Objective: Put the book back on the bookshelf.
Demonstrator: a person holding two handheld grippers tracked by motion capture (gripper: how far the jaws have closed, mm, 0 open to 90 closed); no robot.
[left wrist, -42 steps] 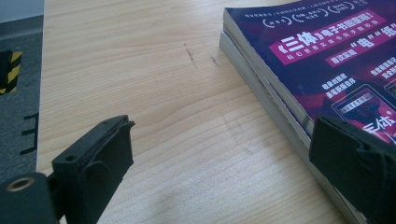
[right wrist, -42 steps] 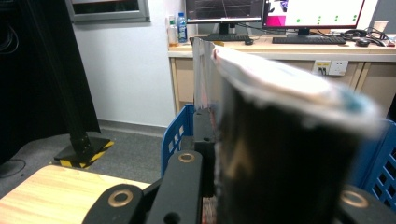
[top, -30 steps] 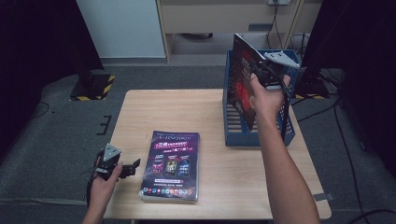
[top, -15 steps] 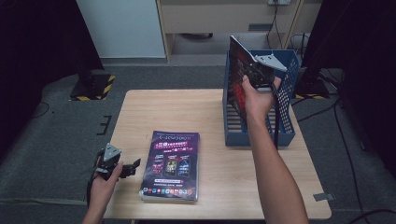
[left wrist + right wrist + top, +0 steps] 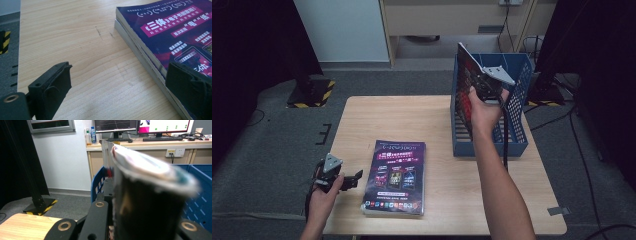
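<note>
Filing is the step: your right hand-held gripper (image 5: 484, 82) clamps a magazine (image 5: 466, 75) upright over the blue rack (image 5: 517, 137) (left hand-held gripper (image 5: 343, 180) gapes empty beside the stack (image 5: 397, 175)). Next, ease it down between dividers.

My forearms are bare, and each gripper, left gripper (image 5: 343, 181) and right gripper (image 5: 488, 86), is black with a grey three-cornered plate behind its padded jaws, brass-ringed screw holes, and a black trailing cable.
</note>
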